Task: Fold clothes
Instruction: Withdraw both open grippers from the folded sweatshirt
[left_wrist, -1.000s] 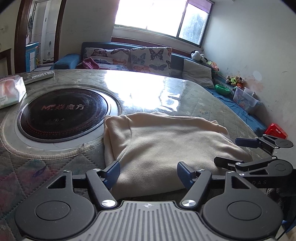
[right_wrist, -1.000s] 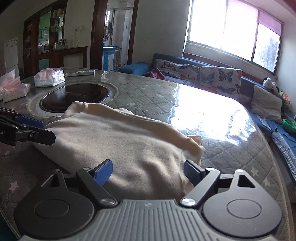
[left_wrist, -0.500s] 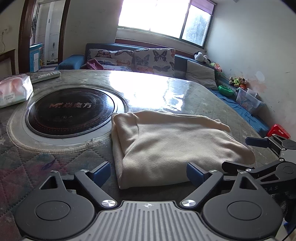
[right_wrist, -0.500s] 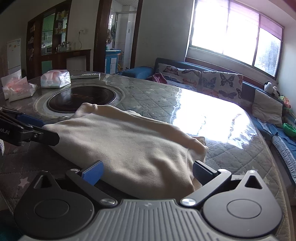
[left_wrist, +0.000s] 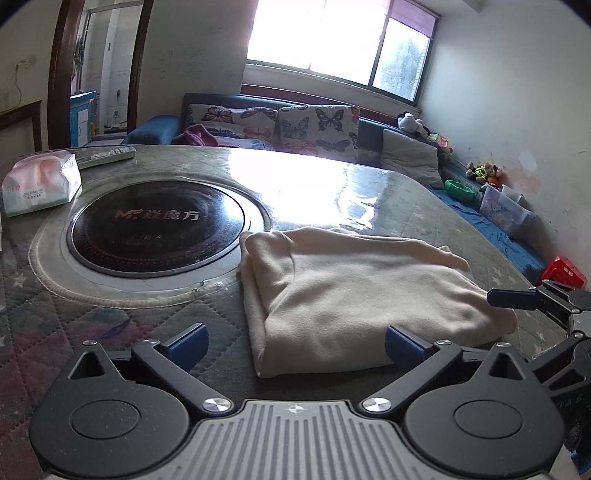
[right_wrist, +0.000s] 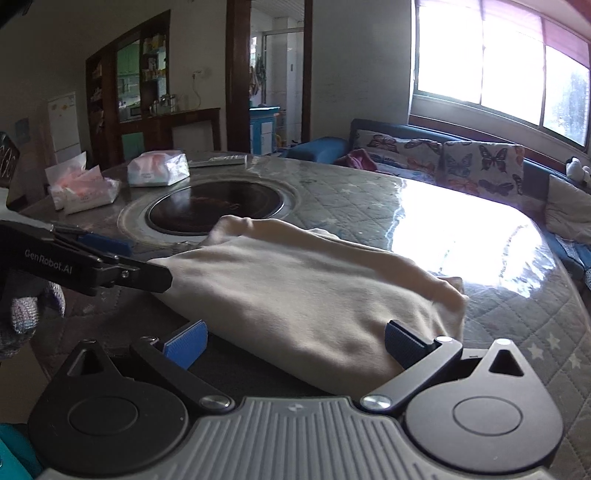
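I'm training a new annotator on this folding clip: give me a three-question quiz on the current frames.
1. True or false: the folded cream fleece garment partly covers the round black glass cooktop.
2. What lies beyond the soft pack of tissues? A) grey remote control B) mug C) scissors
3. Fill in: the jaws of the left gripper and right gripper are ____.

Key: 1 false; 2 A; 3 open.

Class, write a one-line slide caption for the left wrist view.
Open left hand-held gripper faces a folded cream garment beside the table's round black cooktop.
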